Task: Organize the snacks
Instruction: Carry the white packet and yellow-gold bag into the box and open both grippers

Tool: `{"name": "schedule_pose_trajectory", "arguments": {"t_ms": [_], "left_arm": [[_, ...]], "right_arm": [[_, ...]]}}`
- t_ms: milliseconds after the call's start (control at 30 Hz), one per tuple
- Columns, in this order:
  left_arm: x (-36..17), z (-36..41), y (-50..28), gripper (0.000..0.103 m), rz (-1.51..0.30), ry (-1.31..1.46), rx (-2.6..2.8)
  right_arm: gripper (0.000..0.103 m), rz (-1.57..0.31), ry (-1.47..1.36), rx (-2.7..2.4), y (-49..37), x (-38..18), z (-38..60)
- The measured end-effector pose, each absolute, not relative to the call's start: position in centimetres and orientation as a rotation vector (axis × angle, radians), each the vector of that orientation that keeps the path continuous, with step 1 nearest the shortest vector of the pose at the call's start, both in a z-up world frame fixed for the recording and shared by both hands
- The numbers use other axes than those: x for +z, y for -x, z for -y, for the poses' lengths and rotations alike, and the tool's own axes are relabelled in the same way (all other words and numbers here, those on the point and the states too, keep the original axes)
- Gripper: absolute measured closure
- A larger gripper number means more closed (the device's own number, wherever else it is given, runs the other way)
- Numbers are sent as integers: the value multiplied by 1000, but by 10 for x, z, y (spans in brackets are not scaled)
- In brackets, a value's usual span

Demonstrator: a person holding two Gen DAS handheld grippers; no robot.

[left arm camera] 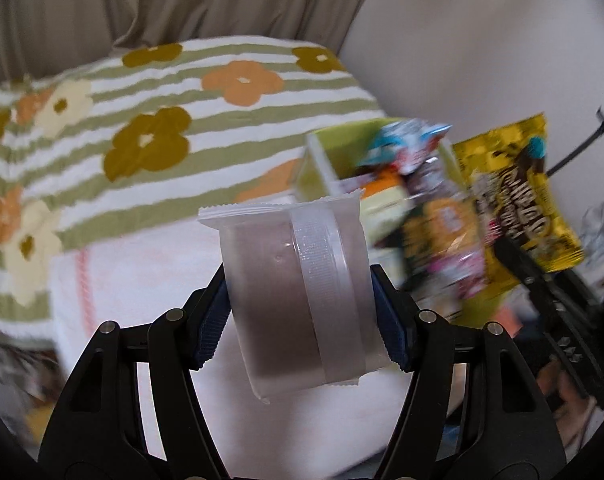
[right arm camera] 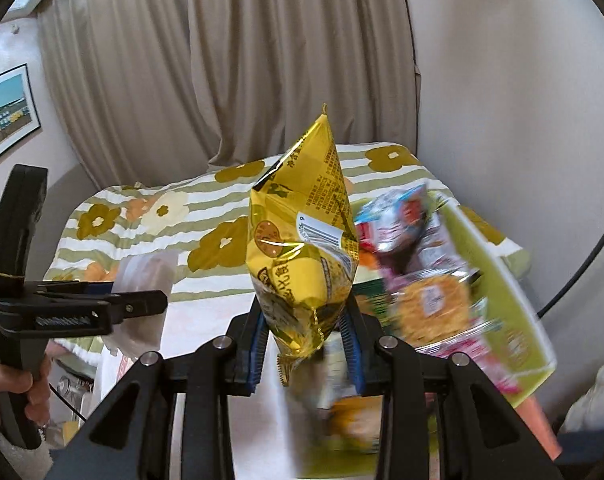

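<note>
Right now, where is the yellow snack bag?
The yellow snack bag is pinched in the right gripper, just left of the green snack box, above the flowered blanket.

Motion blur smears the green box's (right arm camera: pixel 502 280) snack packets (right arm camera: pixel 430 300) (labels unreadable) in both views.

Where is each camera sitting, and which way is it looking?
Left wrist: on the left gripper, looking along its fingers at the frosted packet they clamp, flowered blanket behind.
Right wrist: on the right gripper, looking along its fingers at the yellow bag they pinch; a hand shows at left.
Both share the blanket, curtain, green snack box and both held snacks.
</note>
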State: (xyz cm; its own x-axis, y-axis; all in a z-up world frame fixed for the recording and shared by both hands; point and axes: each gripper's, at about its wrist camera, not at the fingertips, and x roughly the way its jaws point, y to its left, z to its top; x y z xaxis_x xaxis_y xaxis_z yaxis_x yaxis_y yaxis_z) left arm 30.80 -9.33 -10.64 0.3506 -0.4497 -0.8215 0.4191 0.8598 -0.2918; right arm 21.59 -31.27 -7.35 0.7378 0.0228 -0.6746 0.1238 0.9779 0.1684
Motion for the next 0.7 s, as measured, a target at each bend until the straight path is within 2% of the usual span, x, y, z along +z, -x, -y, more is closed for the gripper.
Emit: {"name": "schedule_pose_trajectory", "arguments": {"t_ms": [300,533,567,633,700], "left_arm": [[-112,193,-262,40,-1077,63,-518],[-133,234,-256,38,-1094,87,-494],[-134,235,-258,34,-1097,103,-500],[-133,234,-258,1,-1105,112,-508],[-129,228,-256,0,-1079,102,-506]], "right_arm": [[72,-770,-154,26,-197,-70,400],[72,-781,-173,49,-186,-76,430],[72,-780,-174,49,-185,-76,431],[72,-776,-178,49,-183,-77,431],[72,-772,-185,46,-180,-79,430]]}}
